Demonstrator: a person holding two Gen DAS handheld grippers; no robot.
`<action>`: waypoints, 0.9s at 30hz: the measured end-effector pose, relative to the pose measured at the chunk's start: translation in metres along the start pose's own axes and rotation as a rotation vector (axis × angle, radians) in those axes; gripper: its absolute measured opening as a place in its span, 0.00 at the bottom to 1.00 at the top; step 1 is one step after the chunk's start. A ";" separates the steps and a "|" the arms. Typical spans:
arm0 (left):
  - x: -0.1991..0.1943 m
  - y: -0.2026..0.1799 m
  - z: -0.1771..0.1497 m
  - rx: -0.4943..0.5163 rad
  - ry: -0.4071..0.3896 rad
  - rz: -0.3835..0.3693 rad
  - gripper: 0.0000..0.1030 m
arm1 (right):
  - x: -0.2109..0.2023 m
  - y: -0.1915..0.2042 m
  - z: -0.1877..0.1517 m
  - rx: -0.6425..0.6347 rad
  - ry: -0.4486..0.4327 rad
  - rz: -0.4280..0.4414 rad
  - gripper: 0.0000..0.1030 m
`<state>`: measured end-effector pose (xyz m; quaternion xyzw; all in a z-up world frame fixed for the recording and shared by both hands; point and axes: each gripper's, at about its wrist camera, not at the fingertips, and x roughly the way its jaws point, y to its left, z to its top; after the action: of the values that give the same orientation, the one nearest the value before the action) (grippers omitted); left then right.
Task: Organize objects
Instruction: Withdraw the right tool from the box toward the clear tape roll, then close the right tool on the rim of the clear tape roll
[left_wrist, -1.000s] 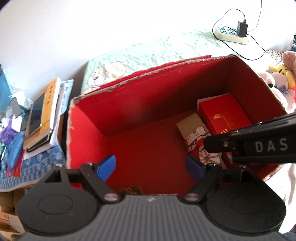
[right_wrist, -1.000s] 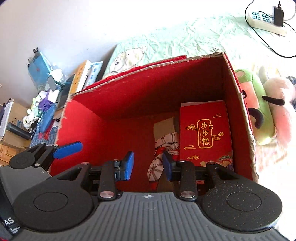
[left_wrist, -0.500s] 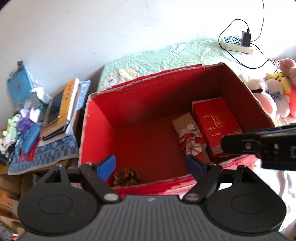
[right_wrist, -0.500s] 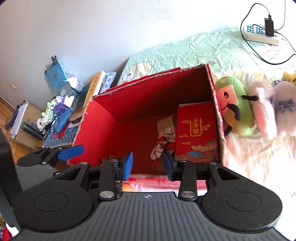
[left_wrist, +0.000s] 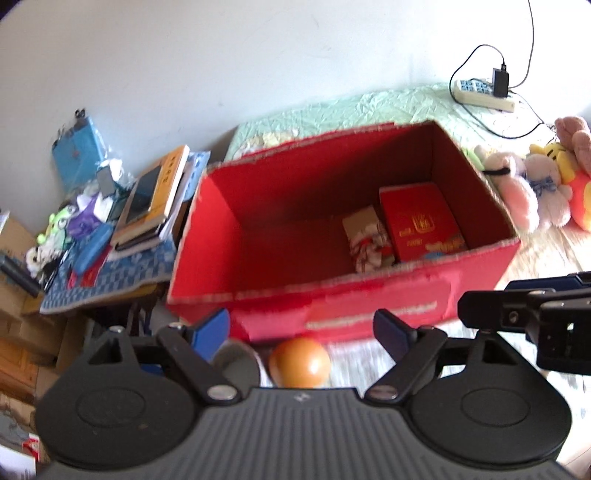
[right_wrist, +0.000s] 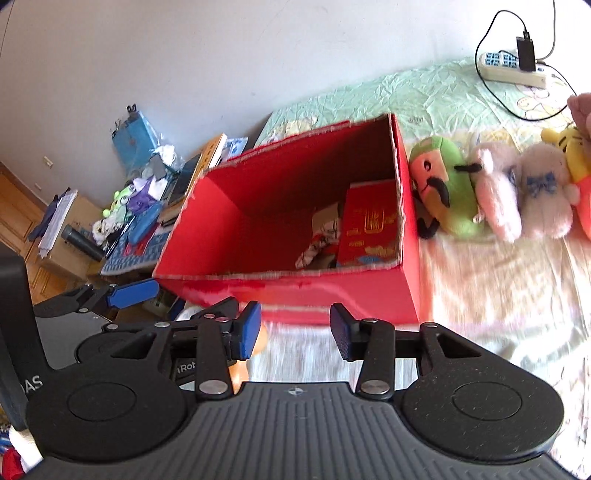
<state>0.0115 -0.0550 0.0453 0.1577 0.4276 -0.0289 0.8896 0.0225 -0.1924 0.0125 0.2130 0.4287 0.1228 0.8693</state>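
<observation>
From the left wrist camera, the left gripper stands wide apart with its blue pads clear of everything, and its jaws are opening; nothing is held between them; just below the gap an orange ball lies on the bed, beside a grey round thing that is too blurred to name; beyond the fingers sits the red cardboard box, open at the top, on the pale bedsheet; inside it, against the right wall, lies a red gift box with gold print, and touching its left side a patterned cloth bundle; the rest of the box floor is bare; to the right of the box a row of plush toys lies on the bed; at the far right a power strip with a charger sits near the wall; to the left a cluttered side table carries books and small items

From the right wrist camera, the right gripper is about half apart, its jaws opening, with nothing between the pads; it hangs above the sheet just before the box's near wall; the left gripper's blue finger shows at the left edge; the gift box and the cloth bundle lie in the box's right end; a green plush leans just beside the box's right wall
</observation>
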 end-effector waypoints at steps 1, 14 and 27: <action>0.000 -0.001 -0.005 -0.005 0.008 0.005 0.84 | 0.000 0.000 -0.003 -0.003 0.009 0.004 0.44; 0.004 0.005 -0.056 -0.076 0.136 0.084 0.84 | 0.015 0.004 -0.045 -0.033 0.138 0.055 0.48; 0.019 0.040 -0.062 -0.058 0.142 0.023 0.84 | 0.045 0.019 -0.037 -0.023 0.224 0.027 0.51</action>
<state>-0.0155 0.0033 0.0045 0.1383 0.4884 0.0049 0.8615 0.0193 -0.1481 -0.0297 0.1936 0.5190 0.1624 0.8166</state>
